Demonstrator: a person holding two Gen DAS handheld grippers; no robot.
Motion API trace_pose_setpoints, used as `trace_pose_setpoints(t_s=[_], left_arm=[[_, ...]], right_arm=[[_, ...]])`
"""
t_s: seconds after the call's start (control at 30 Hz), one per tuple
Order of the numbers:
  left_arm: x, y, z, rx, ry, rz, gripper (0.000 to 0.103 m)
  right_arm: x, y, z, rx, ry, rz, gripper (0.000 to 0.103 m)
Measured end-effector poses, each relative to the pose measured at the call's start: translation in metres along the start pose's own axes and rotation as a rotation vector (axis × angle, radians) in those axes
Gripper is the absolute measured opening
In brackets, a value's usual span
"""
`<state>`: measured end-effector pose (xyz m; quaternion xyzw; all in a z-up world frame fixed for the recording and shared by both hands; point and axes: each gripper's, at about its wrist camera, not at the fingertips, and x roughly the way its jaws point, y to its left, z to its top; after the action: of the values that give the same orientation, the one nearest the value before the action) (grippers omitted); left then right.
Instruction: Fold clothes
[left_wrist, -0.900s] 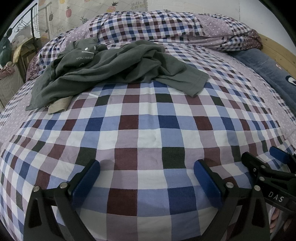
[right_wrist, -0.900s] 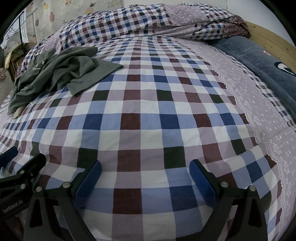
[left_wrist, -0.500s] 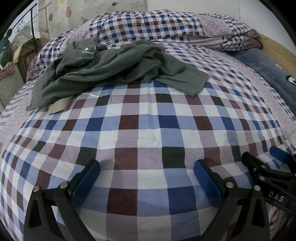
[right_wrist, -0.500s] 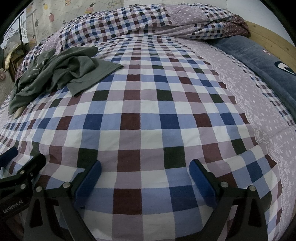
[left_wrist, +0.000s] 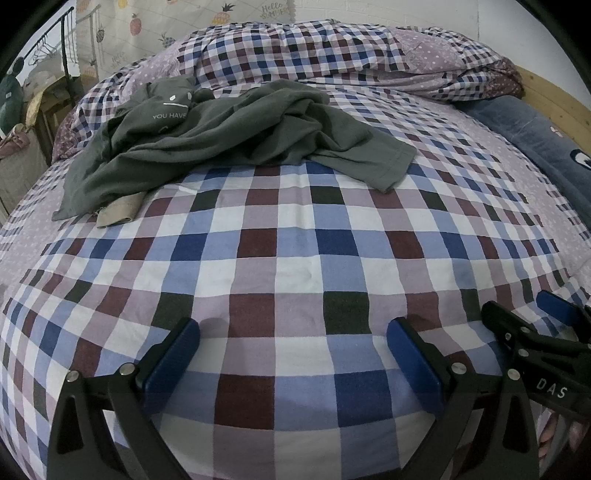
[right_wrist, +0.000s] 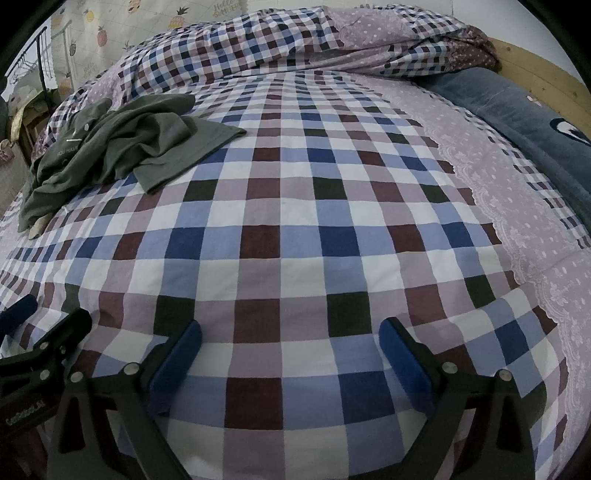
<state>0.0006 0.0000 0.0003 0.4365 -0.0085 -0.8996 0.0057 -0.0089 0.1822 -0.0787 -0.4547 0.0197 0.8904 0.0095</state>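
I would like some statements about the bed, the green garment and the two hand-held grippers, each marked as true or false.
1. The dark green T-shirt lies crumpled on the checked bedsheet. True.
2. The left hand-held gripper is shut on the T-shirt. False: its jaws stand open and empty, apart from the garment.
3. The right hand-held gripper is open, with only bedsheet between its fingers. True.
4. The T-shirt is already folded into a neat rectangle. False: it is bunched, with one sleeve spread out.
5. A beige piece of cloth peeks out from under the T-shirt's edge. True.
6. The bunched checked duvet covers the T-shirt. False: it lies behind it, at the far side of the bed.
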Motion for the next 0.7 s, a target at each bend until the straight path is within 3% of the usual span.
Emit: trace_pose_setpoints(t_s=[0.7], left_arm=[[-0.0011, -0.0002, 0.0024, 0.006, 0.016, -0.011, 0.103]], right_arm=[[0.0048, 0.0017, 0.0024, 0.013, 0.009, 0.03, 0.1]])
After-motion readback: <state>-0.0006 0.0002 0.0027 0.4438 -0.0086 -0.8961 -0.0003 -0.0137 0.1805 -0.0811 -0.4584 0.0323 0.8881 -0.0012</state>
